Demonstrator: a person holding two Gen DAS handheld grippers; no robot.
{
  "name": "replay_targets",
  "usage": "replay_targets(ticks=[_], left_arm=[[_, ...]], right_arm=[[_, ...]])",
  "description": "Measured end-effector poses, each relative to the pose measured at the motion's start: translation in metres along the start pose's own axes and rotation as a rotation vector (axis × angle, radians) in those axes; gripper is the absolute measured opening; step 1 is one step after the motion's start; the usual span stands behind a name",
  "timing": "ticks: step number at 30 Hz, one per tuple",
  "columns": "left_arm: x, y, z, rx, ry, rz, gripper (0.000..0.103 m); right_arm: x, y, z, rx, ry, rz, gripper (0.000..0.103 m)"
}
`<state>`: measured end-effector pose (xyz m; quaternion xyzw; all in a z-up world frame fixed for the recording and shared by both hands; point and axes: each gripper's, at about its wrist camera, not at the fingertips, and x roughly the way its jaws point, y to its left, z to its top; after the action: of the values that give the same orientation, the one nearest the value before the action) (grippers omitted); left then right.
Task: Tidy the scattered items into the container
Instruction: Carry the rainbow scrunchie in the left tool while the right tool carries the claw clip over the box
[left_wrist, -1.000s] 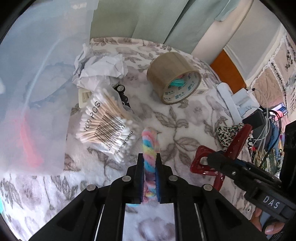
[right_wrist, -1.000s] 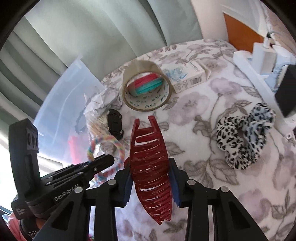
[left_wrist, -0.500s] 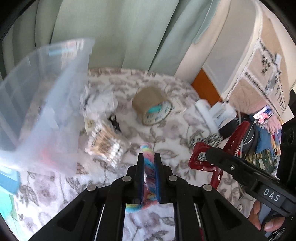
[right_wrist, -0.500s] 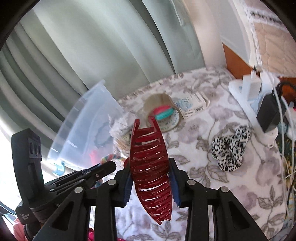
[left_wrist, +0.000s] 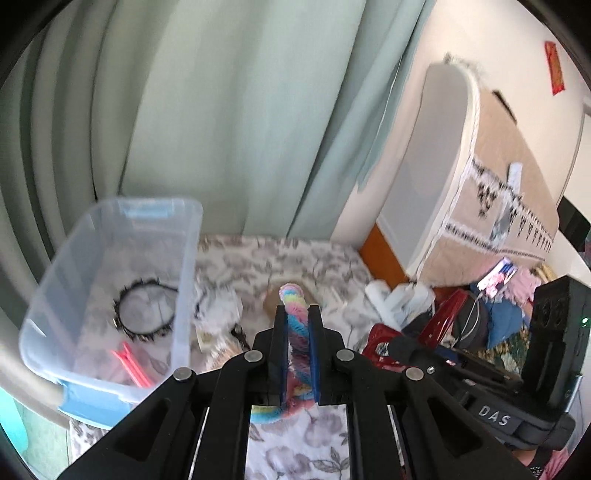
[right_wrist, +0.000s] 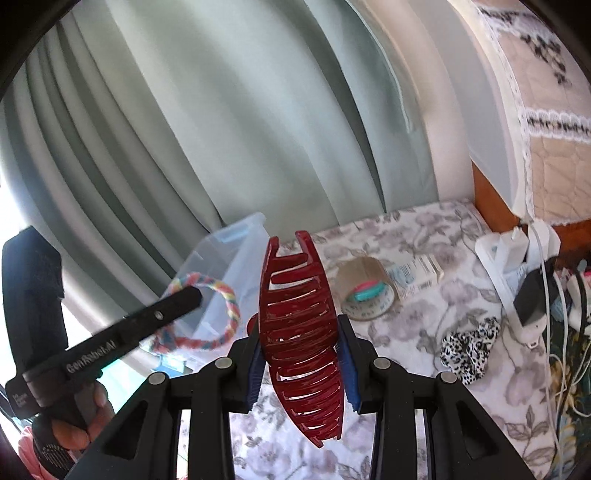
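Over the last second I have lifted both hands well clear of the floral-covered desk (right_wrist: 424, 325), so the view has gone from close on the clutter to looking down over it, and the clear plastic storage bin with blue handles (left_wrist: 186, 280) now shows its open top on the left; I judge both picks done and the carry to the bin is the step in hand. Inside it already lie a black spiky headband (left_wrist: 146, 314) and a small pink-red clip (left_wrist: 133, 363). My left gripper (left_wrist: 297, 334) has its jaws squeezed tight on the pastel rainbow twisted rope ring (left_wrist: 295, 317), which hangs free in the air beside the bin. My right gripper (right_wrist: 301, 354) has its jaws clamped on the sides of the large dark red plastic claw hair clip (right_wrist: 299, 332), held upright above the desk. Left behind are the brown roll of packing tape (right_wrist: 364, 291), a small white printed carton (right_wrist: 417, 275) just behind it, and a black-and-white leopard scrunchie (right_wrist: 469, 349) further right, near a white power strip (right_wrist: 513, 254) with trailing cables. The bin's near wall is what I must clear, and the two grippers sit close enough to clash over it.
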<state>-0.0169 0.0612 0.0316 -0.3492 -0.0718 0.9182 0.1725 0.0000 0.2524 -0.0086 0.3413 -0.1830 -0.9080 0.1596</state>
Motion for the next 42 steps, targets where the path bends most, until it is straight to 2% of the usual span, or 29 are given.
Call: replay_targets(ticks=[9, 13, 21, 29, 42], left_arm=[[-0.052, 0.024, 0.018, -0.039, -0.153, 0.047, 0.009], [-0.068, 0.038, 0.019, -0.064, -0.195, 0.065, 0.009], [-0.073, 0.070, 0.011, -0.130, -0.217, 0.088, 0.009], [-0.062, 0.110, 0.001, -0.211, -0.191, 0.090, 0.009], [-0.035, 0.166, -0.011, -0.308, -0.147, 0.102, 0.009]], right_arm=[[-0.039, 0.036, 0.026, -0.047, -0.135, 0.063, 0.038], [-0.043, 0.052, 0.030, -0.079, -0.152, 0.089, 0.038], [-0.020, 0.068, 0.023, -0.138, -0.092, 0.101, 0.038], [0.011, 0.074, 0.013, -0.159, -0.019, 0.094, 0.038], [0.078, 0.118, 0.018, -0.205, 0.080, 0.102, 0.038]])
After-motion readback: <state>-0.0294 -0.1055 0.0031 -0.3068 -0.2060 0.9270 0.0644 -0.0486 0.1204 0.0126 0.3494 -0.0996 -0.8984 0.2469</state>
